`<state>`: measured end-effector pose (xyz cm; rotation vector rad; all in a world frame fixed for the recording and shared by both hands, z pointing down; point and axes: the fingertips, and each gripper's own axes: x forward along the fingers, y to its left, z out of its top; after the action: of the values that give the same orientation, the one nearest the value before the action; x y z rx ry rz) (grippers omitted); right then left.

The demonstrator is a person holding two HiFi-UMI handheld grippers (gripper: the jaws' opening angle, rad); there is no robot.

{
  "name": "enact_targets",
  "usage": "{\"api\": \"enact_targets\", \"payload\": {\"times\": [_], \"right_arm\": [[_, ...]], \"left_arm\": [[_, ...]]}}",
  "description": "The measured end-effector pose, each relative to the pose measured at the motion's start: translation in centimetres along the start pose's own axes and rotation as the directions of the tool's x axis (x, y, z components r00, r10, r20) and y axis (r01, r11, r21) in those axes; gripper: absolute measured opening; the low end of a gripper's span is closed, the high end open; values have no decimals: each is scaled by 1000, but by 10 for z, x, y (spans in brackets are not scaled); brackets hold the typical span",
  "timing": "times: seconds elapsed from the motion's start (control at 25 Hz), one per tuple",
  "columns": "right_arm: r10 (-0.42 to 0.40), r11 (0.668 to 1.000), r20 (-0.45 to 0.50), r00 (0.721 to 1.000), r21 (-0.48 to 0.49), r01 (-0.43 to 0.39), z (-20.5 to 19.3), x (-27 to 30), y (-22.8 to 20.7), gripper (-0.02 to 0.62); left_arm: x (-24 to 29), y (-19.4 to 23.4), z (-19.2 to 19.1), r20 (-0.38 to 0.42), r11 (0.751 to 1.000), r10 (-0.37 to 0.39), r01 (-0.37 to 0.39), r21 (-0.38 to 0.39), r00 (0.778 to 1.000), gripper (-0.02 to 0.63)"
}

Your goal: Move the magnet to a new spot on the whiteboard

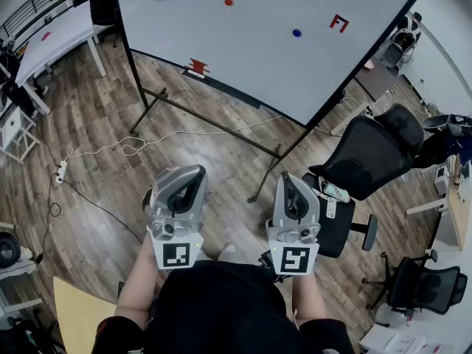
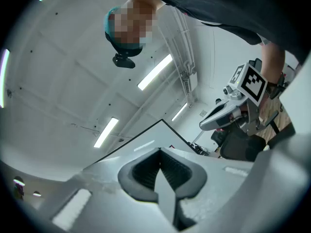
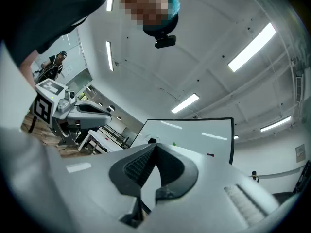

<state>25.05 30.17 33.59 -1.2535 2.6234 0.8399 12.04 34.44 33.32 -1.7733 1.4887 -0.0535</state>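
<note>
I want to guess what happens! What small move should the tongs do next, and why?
Probably reach the right tongs forward toward the big white whiteboard and open them. Both they and the left tongs are shut, empty and far from the board, where the round blue magnet and the round red magnet sit untouched.

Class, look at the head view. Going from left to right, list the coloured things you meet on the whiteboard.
Red object at the lower edge of the whiteboard → red magnet → blue magnet → red mark.
</note>
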Motion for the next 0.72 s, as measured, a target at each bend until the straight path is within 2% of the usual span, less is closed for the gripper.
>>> {"api": "enact_targets", "payload": {"times": [0.28, 0.72], "right_arm": [[24, 999, 27, 999, 24, -25, 12, -12, 4, -2], [39, 998, 26, 999, 48, -40, 23, -19, 25, -2]], "left_arm": [[-13, -6, 9, -32, 1000, 16, -15, 5, 999, 2], [-37, 5, 14, -36, 999, 35, -35, 12, 999, 2]]}}
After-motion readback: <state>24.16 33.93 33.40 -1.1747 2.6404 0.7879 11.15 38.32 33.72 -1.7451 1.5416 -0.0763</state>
